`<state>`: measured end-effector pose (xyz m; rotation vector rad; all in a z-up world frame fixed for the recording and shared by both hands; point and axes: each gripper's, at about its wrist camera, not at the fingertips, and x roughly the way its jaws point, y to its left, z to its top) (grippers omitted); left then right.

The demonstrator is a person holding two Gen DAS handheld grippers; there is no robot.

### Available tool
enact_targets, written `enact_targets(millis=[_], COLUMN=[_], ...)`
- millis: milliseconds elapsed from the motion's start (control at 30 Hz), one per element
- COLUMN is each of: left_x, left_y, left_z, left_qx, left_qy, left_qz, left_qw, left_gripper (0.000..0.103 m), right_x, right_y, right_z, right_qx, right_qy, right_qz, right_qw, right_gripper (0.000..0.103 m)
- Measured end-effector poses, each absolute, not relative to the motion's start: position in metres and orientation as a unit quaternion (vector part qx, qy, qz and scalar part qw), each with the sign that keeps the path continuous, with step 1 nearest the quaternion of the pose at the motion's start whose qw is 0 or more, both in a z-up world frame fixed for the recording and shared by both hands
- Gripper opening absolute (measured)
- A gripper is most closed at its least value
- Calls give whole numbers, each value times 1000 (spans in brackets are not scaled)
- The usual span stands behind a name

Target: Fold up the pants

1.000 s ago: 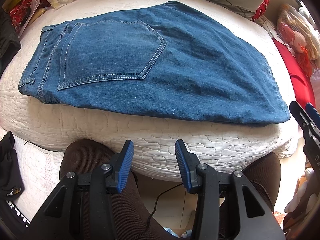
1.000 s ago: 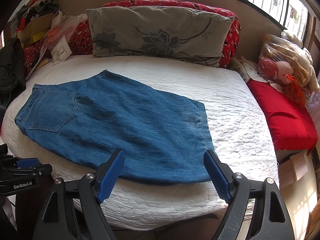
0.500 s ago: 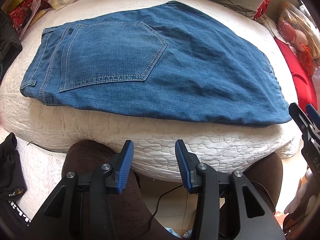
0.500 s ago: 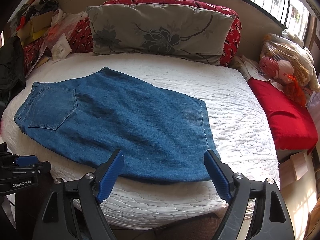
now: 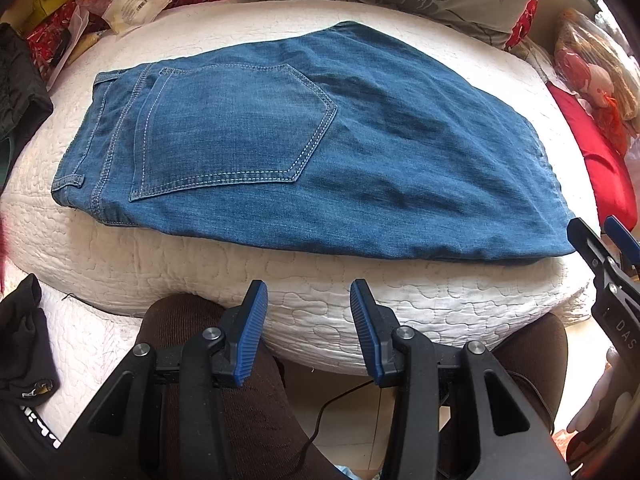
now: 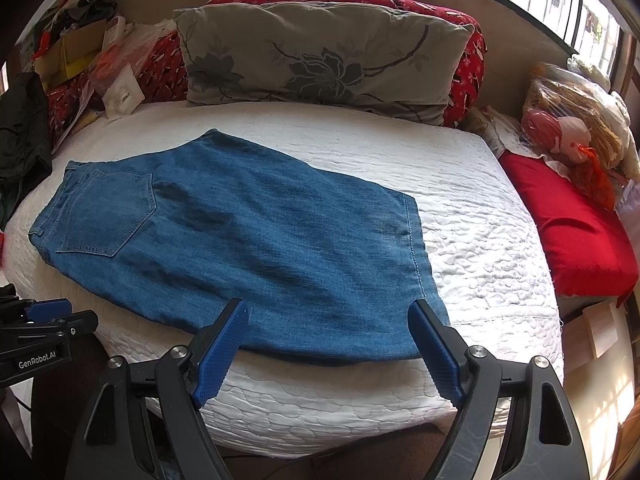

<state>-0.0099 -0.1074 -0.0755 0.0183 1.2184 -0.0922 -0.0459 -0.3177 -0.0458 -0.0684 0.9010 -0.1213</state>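
Your pants [image 6: 240,240] are mid-blue denim with pale stitching outlining the back pocket [image 5: 232,132] and darker blotches toward the middle. The bed [image 6: 480,240] under them wears a white quilt with a cloud-like stitched pattern. At twelve o'clock you see a grey-olive pillow [image 6: 320,56] printed with a dark flower and branches, backed by red floral fabric. At three o'clock lies a plain red cushion [image 6: 572,240]. Both grippers have blue pads on black frames.
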Motion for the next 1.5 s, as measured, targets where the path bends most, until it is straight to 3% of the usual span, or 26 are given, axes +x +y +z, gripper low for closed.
enact_targets(millis=[633, 1500], left_x=[-22, -16], left_y=[-108, -106], left_z=[-39, -47], left_qx=[27, 26], left_qy=[503, 523], left_qz=[-22, -27], left_qw=[864, 852], left_gripper=[41, 41], right_x=[-44, -39], right_y=[-313, -326], right_z=[-50, -56], right_qx=[-33, 5], right_qy=[446, 462], right_qz=[-52, -27], right_qw=[893, 887], right_gripper=[84, 84])
